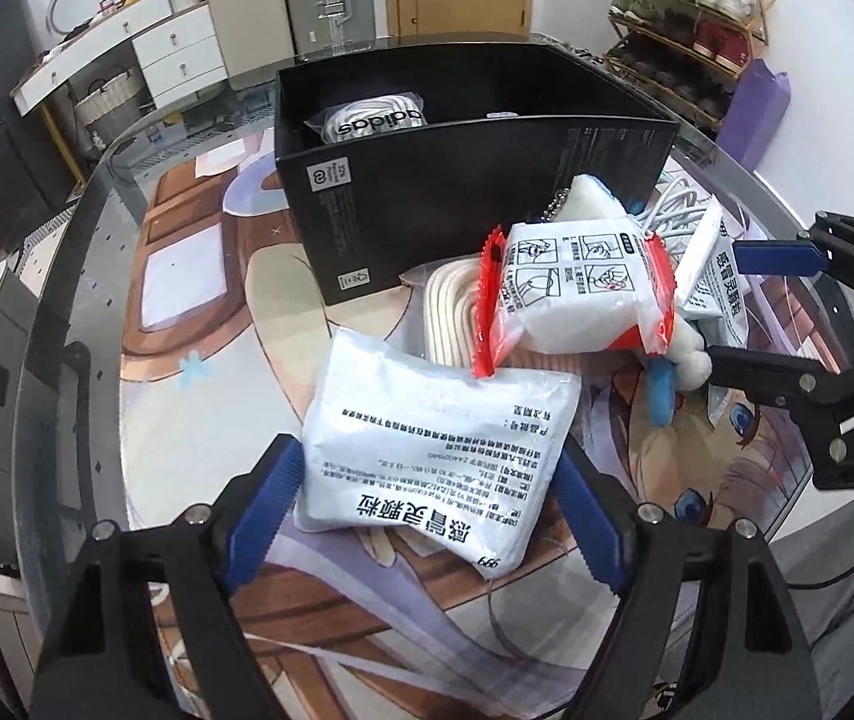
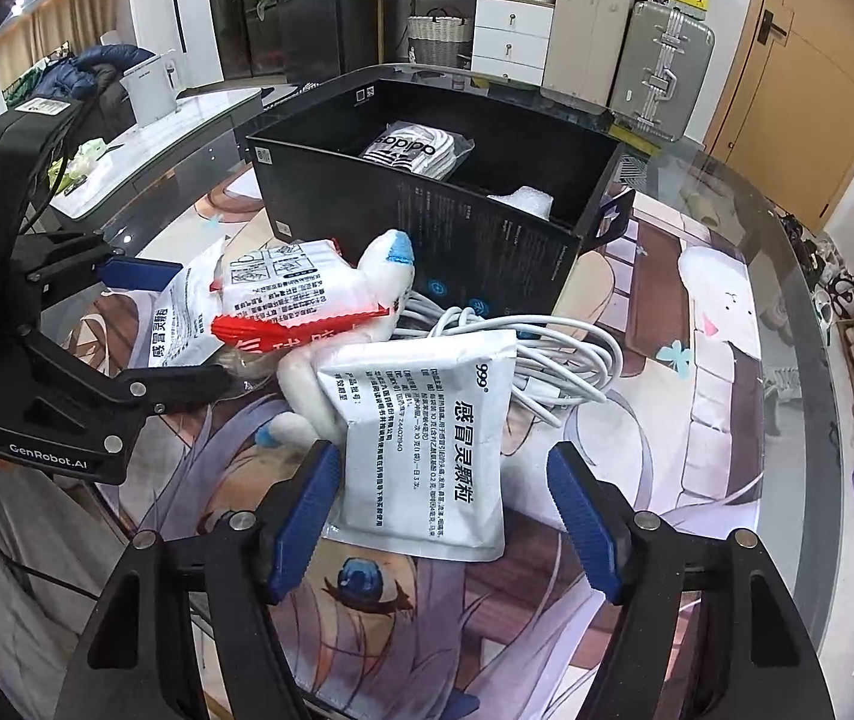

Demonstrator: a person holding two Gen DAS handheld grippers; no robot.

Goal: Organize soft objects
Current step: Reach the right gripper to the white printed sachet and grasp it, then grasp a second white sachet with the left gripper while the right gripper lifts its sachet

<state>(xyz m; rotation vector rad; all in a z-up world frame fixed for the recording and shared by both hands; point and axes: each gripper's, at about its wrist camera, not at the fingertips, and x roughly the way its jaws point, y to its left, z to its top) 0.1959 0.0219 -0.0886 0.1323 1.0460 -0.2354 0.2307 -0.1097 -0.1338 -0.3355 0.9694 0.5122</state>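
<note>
White sachets sit between both spread grippers: left gripper (image 1: 427,516) flanks one sachet (image 1: 439,450), right gripper (image 2: 445,516) flanks another sachet (image 2: 433,450), neither pinched, near the black box (image 1: 475,180).

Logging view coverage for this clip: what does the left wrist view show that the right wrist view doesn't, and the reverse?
Left wrist only: a cream ribbed item beside the black box, and a shoe rack. Right wrist only: the full white cable coil and bubble wrap inside the box. Both: the box, the adidas pack, the red-edged packet, the plush toy, white 999 sachets, both grippers' jaws open.
</note>
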